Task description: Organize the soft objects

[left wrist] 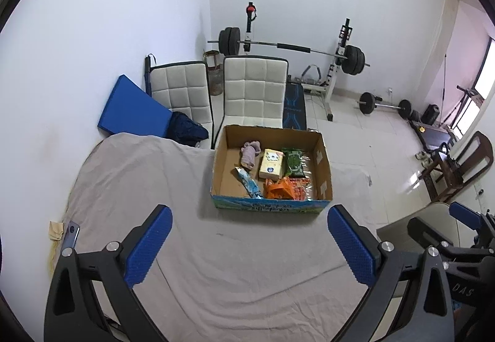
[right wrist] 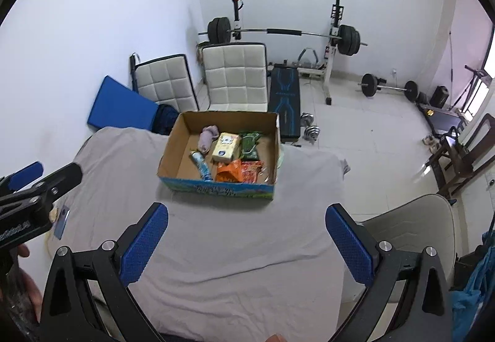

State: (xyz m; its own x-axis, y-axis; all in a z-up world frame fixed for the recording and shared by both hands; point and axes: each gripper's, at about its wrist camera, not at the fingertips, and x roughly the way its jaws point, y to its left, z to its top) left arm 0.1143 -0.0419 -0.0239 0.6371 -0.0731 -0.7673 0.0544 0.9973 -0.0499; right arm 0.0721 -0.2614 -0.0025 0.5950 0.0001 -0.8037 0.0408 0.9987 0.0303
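Already packed: sock (left wrist: 249, 153), tissue pack (left wrist: 271, 164), green wipes (left wrist: 294, 162), blue tube (left wrist: 250, 185) and orange bags (left wrist: 286, 189) all lay inside the box (left wrist: 324, 170), which sat on the grey sheet (left wrist: 232, 264). Nothing soft showed on the sheet outside the box. Left gripper (left wrist: 250, 244) and right gripper (right wrist: 247, 241) hung well short of the box, jaws wide, holding nothing.

Judged near the end, or between picks. Best done by checking the sheet for stragglers before closing in, then taking any soft piece at its middle with a gentle squeeze and dropping it over the bare cardboard on the box's left side.

Seen from the right wrist only: dumbbells (right wrist: 307, 127) on the floor behind the box, a hand (right wrist: 21, 277) at the edge. Seen from the left wrist only: a phone (left wrist: 70, 235) far left of the box, in clear outline.
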